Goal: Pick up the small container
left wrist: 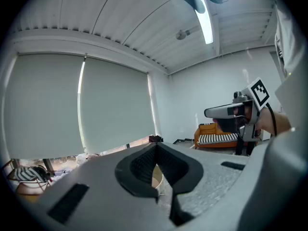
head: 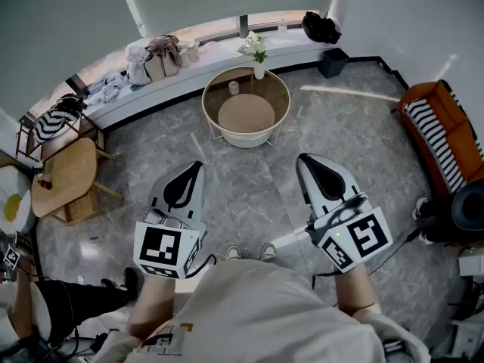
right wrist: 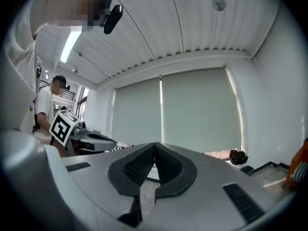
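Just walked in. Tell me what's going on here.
A person stands holding a gripper in each hand. The left gripper and the right gripper are both shut and empty, held out in front of the body. The small container sits on the round table ahead, near a vase of flowers. Nothing has been picked up yet.

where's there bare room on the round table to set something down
The table is bare across its front half, from the container and vase to the near rim. Those two crowd its back edge. The sill behind is cluttered with bags.
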### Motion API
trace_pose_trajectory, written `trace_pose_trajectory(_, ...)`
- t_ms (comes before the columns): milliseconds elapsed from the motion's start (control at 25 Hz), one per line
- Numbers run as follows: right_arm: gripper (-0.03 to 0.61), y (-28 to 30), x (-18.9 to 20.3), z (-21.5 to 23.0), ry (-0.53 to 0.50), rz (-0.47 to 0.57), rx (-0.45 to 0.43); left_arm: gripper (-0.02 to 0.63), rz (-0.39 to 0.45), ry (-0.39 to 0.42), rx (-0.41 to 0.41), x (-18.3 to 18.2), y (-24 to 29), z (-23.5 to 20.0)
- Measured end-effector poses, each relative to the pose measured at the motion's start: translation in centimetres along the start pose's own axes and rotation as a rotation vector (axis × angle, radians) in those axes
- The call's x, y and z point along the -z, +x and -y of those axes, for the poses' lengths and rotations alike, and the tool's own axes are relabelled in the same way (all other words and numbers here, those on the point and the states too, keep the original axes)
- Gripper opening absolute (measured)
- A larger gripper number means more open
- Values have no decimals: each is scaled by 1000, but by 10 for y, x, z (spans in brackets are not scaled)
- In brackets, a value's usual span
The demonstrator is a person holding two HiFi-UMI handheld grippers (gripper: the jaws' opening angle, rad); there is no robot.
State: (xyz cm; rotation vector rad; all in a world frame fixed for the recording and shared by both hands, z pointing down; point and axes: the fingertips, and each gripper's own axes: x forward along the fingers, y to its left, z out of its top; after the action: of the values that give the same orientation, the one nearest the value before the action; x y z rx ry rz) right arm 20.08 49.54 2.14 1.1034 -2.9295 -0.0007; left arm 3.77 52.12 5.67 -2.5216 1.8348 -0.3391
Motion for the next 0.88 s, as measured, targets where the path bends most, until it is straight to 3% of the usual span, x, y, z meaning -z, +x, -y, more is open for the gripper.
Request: trace_pose_trajectory(880,8,-7,16,37,28,-13,23,8,-26,37,-4,2,28,21)
